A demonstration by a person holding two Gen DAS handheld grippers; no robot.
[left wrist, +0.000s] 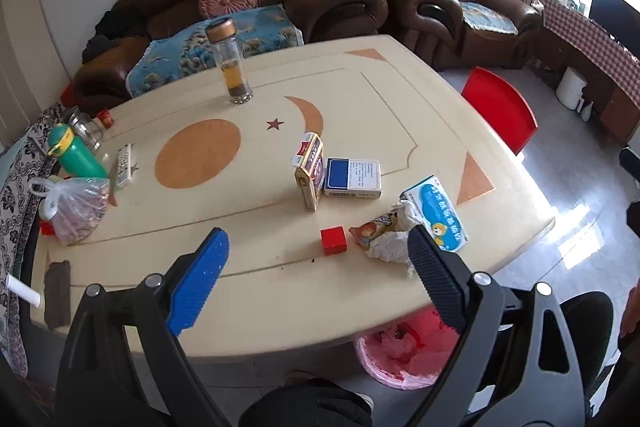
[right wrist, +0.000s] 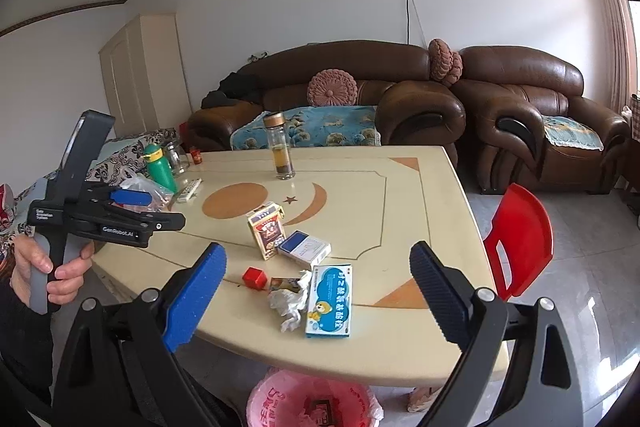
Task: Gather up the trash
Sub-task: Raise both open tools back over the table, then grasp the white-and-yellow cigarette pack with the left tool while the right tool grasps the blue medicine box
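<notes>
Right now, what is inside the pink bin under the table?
The pink bin has a pink liner with some crumpled light scraps and a dark piece inside. The table edge covers its far part, and its bottom is hidden.

We list on the cream bench (right wrist: 400,211): glass bottle (right wrist: 281,147), three boxes, red cube (right wrist: 254,277), crumpled tissue (right wrist: 290,303), green flask (right wrist: 159,167), remote (right wrist: 189,190).

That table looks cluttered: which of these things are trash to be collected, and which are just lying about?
Likely part of the job:
- crumpled tissue
- snack wrapper
- pink-lined bin below the table edge
- possibly the three small boxes; I cannot tell if they are empty

Probably just lying about:
- glass tea bottle
- green bottle
- remote control
- red cube
- bag of food
</notes>
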